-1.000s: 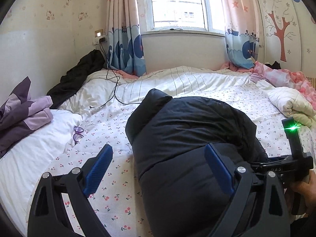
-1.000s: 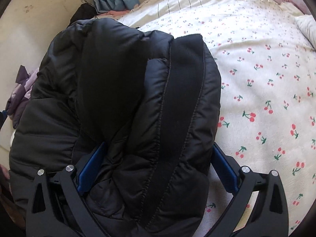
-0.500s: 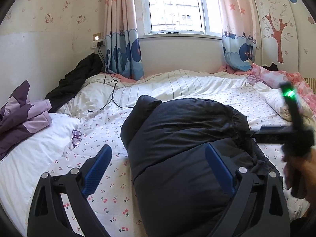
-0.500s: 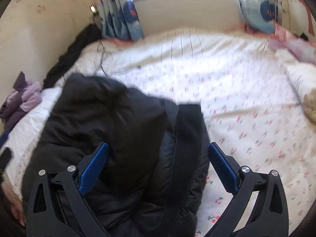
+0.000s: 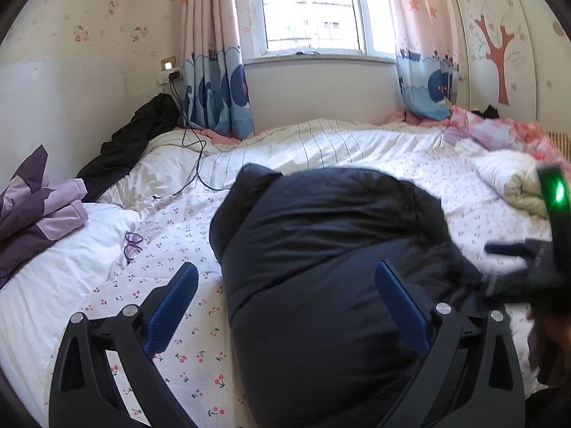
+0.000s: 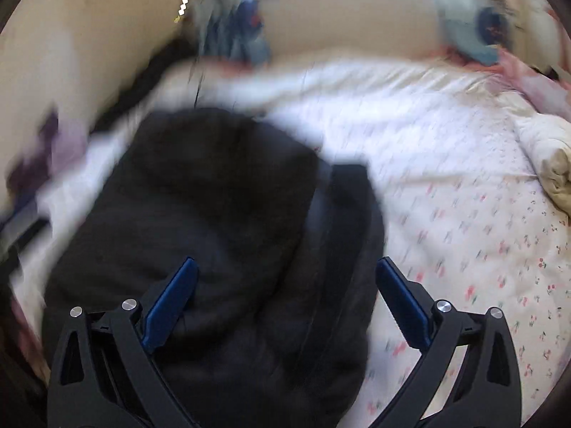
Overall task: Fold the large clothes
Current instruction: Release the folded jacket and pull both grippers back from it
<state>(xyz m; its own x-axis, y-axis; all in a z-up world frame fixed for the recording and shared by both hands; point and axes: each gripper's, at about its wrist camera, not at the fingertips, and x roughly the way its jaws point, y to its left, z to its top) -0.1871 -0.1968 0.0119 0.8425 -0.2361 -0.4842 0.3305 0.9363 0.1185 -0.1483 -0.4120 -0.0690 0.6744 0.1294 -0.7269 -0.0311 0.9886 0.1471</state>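
Note:
A folded black puffer jacket [image 5: 321, 249] lies in a thick bundle on the cherry-print bed sheet [image 5: 171, 228]. My left gripper [image 5: 285, 267] hovers at its near left side. Its jaws are opening, and the jacket's edge lies below and between them, with neither pad pressing on it. In the blurred right wrist view my right gripper [image 6: 286, 262] stands wide open above the jacket [image 6: 221, 232], holding nothing. The right gripper's body with its green light [image 5: 556, 192] shows at the right edge of the left wrist view.
A purple garment [image 5: 35, 210] lies at the left of the bed and a black one [image 5: 135, 135] against the wall. A charging cable [image 5: 192, 164] and purple glasses [image 5: 132, 244] rest on the sheet. A rolled cream blanket [image 5: 514, 182] and pink bedding [image 5: 499, 132] lie right.
My right gripper has lifted up and back off the jacket, so more of the bed shows. In the left wrist view its body has risen at the right edge. The left gripper has hardly moved.

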